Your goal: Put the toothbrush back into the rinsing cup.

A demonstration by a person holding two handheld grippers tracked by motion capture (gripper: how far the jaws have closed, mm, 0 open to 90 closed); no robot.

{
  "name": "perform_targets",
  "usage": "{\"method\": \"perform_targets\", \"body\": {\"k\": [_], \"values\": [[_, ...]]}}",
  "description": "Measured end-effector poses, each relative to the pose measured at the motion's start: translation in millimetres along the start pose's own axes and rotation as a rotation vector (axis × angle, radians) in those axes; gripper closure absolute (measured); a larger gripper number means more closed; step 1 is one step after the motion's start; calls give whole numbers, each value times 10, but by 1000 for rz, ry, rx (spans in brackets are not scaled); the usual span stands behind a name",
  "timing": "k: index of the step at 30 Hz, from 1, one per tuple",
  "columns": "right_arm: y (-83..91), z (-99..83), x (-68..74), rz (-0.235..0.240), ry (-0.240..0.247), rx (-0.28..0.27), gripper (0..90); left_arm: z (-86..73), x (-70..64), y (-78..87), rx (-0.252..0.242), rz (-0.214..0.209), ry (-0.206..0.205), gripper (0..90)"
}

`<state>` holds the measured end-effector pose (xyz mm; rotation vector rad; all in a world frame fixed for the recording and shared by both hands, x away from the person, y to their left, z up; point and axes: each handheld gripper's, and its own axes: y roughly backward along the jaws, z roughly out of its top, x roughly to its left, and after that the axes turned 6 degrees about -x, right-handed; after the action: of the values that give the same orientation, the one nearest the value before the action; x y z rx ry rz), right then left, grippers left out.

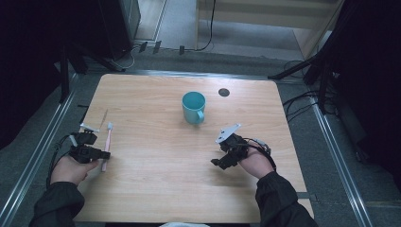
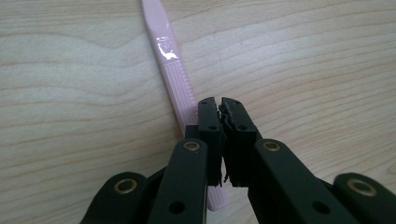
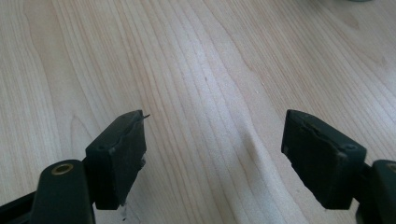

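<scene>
My left tool [image 1: 105,154] sits with its jaws pressed together, empty, right over the pink toothbrush [image 1: 107,144]; the toothbrush lies flat on the wooden surface [image 1: 156,156] near its left edge, bristle head pointing away from me. In the left gripper view, the toothbrush handle [image 2: 173,70] passes under the closed jaws. My right tool [image 1: 216,162] hovers over bare wood, jaws spread wide, well apart from the teal mug [image 1: 194,107].
</scene>
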<state>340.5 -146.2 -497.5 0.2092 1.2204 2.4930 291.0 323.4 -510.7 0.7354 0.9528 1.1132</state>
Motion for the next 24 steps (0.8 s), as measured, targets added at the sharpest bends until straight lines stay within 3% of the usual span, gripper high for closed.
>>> {"method": "perform_targets", "body": {"k": [3,7,11,16,24], "values": [[-4,3,1,-1,0,-1,219,-16,39,30,-1,18,3,861],[-8,8,1,1,5,0,219,1,43,99,-26,3,23,834],[-15,8,0,5,8,4,219,106,-2,176,-31,51,-4,809],[-28,8,5,6,11,13,219,246,-19,143,-2,77,0,772],[-25,-17,11,8,5,25,218,457,102,55,72,103,36,732]]}}
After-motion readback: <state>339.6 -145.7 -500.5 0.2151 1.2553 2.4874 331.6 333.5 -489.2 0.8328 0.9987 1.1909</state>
